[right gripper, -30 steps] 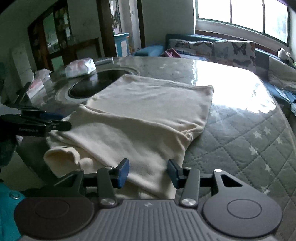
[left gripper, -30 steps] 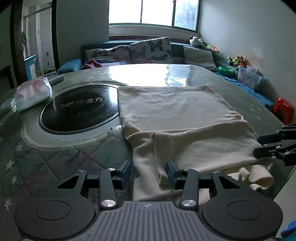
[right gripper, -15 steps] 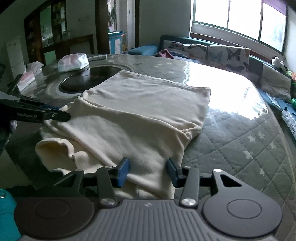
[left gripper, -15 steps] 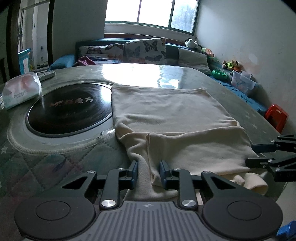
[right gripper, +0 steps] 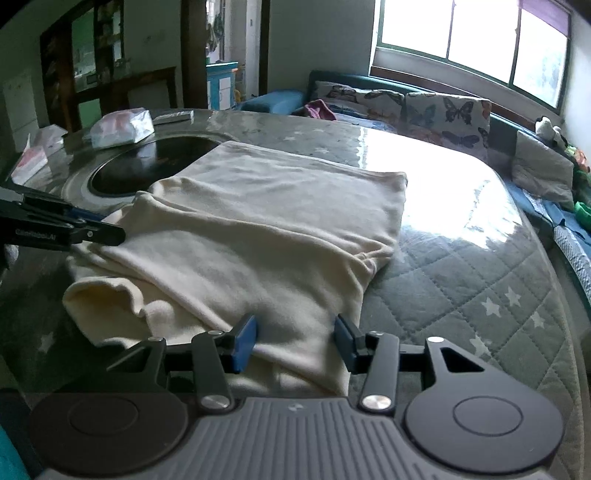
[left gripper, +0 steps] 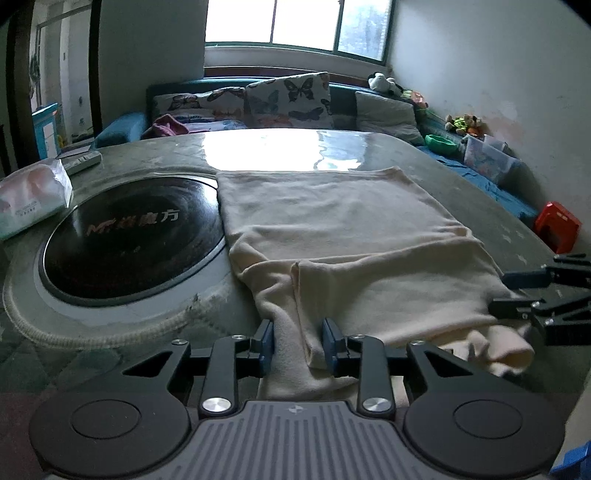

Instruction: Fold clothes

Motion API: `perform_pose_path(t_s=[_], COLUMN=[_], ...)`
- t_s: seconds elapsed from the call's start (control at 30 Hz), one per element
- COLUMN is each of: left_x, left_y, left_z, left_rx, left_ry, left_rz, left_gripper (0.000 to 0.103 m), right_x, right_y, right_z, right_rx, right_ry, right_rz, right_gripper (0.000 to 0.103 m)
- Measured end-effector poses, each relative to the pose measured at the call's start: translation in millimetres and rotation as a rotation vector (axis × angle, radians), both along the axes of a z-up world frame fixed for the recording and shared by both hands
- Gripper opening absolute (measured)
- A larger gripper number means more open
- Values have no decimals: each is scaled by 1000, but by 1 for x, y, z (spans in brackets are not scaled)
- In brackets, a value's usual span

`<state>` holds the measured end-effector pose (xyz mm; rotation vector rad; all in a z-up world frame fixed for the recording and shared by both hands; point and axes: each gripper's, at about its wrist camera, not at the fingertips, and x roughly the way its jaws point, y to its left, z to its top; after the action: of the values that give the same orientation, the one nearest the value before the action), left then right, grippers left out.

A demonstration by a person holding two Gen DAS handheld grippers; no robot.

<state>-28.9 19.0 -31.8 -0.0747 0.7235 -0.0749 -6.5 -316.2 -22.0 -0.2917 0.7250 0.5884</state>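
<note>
A white packet is lying at the far left of the quilted table, beside a round black glass plate sunk into the tabletop. Just right of that plate a cream garment is lying flat, its left edge overlapping the plate's rim. Its long axis is running from the near table edge away toward the window, with a straight hem pointing at the window and the bunched, sleeved end facing the person. A sleeve is drooping over the near edge.

The left gripper is sitting at the garment's near left corner, its blue-padded fingers standing a little apart with a fold of cloth between them; whether they are pinching it I cannot tell. Farther right, the right gripper is hovering over the near right corner with its fingers spread wide, cloth lying between and beneath them. Butterfly cushions are lining the sofa behind.
</note>
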Motion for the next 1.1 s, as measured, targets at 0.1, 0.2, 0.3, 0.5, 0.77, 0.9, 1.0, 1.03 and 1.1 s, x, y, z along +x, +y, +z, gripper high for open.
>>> perform_pose_path(t_s=[0.1, 0.2, 0.3, 0.5, 0.77, 0.9, 1.0, 1.03, 1.1], left_x=[-10, -14, -19, -9, 23, 25, 17, 14, 4], left_y=[-1, 1, 4, 2, -4, 1, 1, 0, -5], left_z=[2, 6, 15, 33, 18, 6, 9, 12, 19], left_rx=[8, 15, 29, -3, -14, 11, 19, 17, 7], left_ry=[4, 9, -2, -65, -58, -26, -34, -38, -57], left_rz=[-12, -26, -38, -70, -81, -60, -65, -73, -109], left_gripper=[35, 38, 38, 33, 30, 30, 30, 30, 30], right_x=[-9, -15, -17, -1, 37, 35, 26, 21, 9], right_y=[-2, -3, -3, 3, 16, 16, 17, 18, 21], right_z=[1, 4, 11, 27, 13, 7, 11, 13, 17], right_rx=[-9, -25, -28, 25, 55, 32, 21, 21, 20], right_ry=[-1, 8, 32, 5, 13, 13, -1, -2, 1], right_rz=[15, 35, 58, 70, 49, 57, 81, 99, 141], right_gripper=[47, 47, 47, 47, 41, 40, 40, 40, 40])
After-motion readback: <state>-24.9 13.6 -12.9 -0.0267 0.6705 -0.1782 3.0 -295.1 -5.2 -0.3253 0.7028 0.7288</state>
